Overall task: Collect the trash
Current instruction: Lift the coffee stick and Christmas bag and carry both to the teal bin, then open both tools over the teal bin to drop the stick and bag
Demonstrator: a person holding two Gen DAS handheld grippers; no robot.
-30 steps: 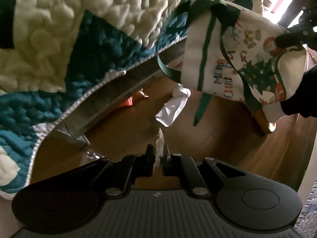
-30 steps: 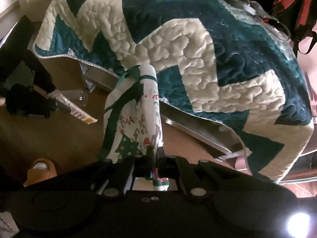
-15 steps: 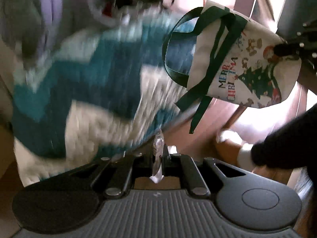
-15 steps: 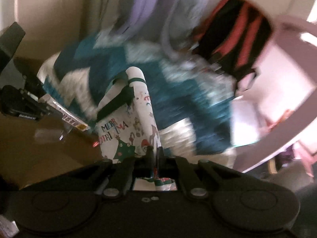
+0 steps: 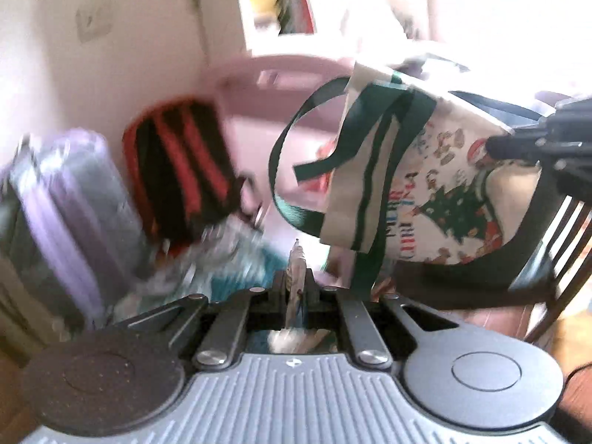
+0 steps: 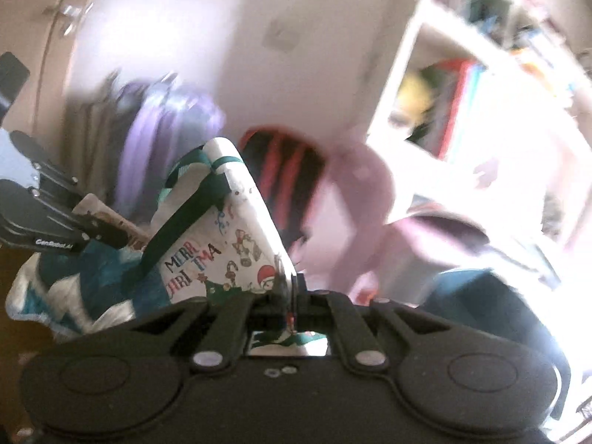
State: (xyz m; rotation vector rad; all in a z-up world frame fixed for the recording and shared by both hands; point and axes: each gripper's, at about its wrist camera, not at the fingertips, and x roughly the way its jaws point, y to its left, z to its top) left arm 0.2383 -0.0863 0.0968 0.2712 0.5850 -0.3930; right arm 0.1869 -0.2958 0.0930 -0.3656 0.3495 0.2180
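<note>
My left gripper (image 5: 296, 285) is shut on a thin crinkled wrapper (image 5: 297, 262) that sticks up between the jaws. My right gripper (image 6: 290, 288) is shut on the edge of a white Christmas tote bag (image 6: 225, 244) with green straps, which hangs in the air. In the left wrist view the bag (image 5: 425, 188) hangs at the upper right, held by the right gripper (image 5: 499, 146). In the right wrist view the left gripper (image 6: 122, 238) with the wrapper (image 6: 107, 218) is at the left, close to the bag's open top.
A red and black backpack (image 5: 181, 174) and a purple suitcase (image 5: 70, 214) stand against the wall. A pink basket (image 5: 266, 88) is behind the bag. A wooden chair (image 5: 555, 251) is at the right. The teal and white quilt (image 6: 74, 288) lies low at the left.
Both grippers have swung upward, away from the floor and quilt, toward the wall and shelves. The bag and wrapper stay gripped. The views are blurred by motion.
</note>
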